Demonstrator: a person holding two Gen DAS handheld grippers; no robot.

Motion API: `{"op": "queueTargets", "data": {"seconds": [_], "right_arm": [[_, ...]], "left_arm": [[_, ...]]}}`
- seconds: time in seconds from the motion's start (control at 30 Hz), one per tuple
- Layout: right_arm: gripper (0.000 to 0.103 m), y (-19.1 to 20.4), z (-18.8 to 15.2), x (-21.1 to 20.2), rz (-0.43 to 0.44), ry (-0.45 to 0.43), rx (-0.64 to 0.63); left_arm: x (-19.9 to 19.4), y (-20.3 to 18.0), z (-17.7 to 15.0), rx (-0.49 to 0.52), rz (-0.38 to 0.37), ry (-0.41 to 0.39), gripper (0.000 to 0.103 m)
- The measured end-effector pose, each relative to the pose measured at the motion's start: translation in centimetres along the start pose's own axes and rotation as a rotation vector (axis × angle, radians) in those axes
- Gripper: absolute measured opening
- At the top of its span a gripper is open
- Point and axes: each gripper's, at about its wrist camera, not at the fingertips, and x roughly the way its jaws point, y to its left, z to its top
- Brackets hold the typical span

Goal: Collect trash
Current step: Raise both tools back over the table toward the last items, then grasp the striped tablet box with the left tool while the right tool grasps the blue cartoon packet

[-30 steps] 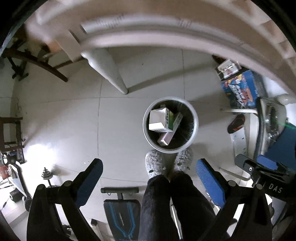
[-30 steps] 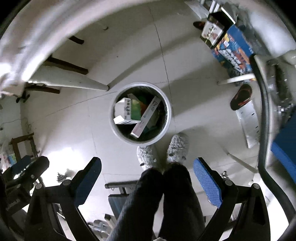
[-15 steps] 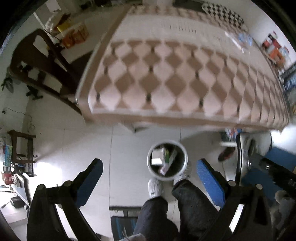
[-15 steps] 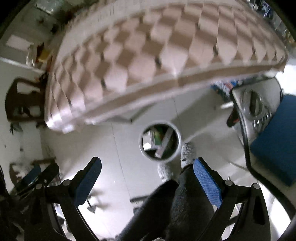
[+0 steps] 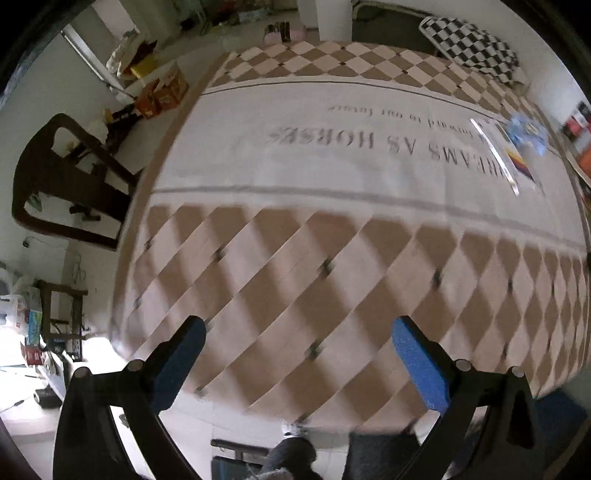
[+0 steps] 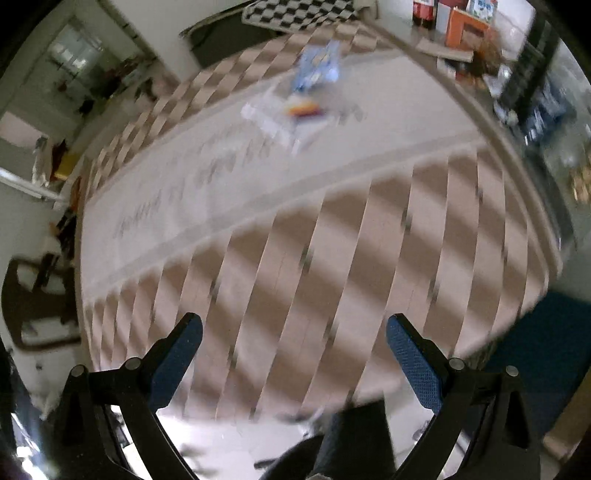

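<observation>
A table under a brown-and-cream diamond cloth fills both views. Far across it lie a clear plastic wrapper and a crumpled blue wrapper. In the blurred right wrist view the blue wrapper lies just beyond the clear wrapper. My left gripper is open and empty above the table's near edge. My right gripper is open and empty too, over the near part of the cloth. The trash bin is out of view.
A dark wooden chair stands left of the table. Boxes sit on the floor past the table's far left corner. A checkered cloth lies at the far right. Red and orange cartons stand on a side surface beyond the table.
Both grippers rose from over the floor bin with its boxes to above the tabletop. The bin and the person's legs dropped out of view. Both grippers stayed open.
</observation>
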Motion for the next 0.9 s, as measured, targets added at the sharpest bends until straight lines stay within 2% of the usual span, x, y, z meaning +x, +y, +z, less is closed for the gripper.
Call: {"op": "queueTargets", "data": {"seconds": [0.1,0.27,0.3,0.4,0.6,0.67,0.77,0.83,0.9], "right_arm": [[0.101,-1.6,8.2,1.5,-0.017,-0.001,0.018],[0.100,-3.5,20.9,5.7,-0.022,0.024,0.032],[0.100,-3.6,22.6,6.6,-0.023,0.030,0.037],[0.090,-4.1,27.0,9.5,-0.030,0.060,0.041],[0.065,-5.5,31.7,14.5,0.019,0.129,0.095],[0.039,-5.8,32.4,15.7,0.052,0.152,0.110],[0.024,-6.6,33.0,16.2,0.079,0.138,0.125],[0.020,-7.4,33.1,15.4,0.072,0.109,0.132],[0.018,-9.0,33.1,14.4,0.055,0.082,0.156]], "left_arm": [[2.2,-3.6,4.7,-0.021,-0.010,0.072,0.103],[5.6,-9.3,11.3,-0.030,-0.006,0.134,0.103],[6.3,-10.2,12.4,-0.029,-0.006,0.149,0.103],[8.3,-12.7,15.3,-0.031,-0.003,0.190,0.103],[9.5,-17.0,19.8,-0.048,-0.077,0.239,0.103],[9.3,-18.6,21.0,-0.046,-0.104,0.242,0.103],[9.2,-20.6,22.3,-0.065,-0.163,0.266,0.103],[9.6,-22.0,23.0,-0.091,-0.221,0.304,0.103],[10.2,-23.4,23.3,-0.096,-0.246,0.340,0.103]]}}
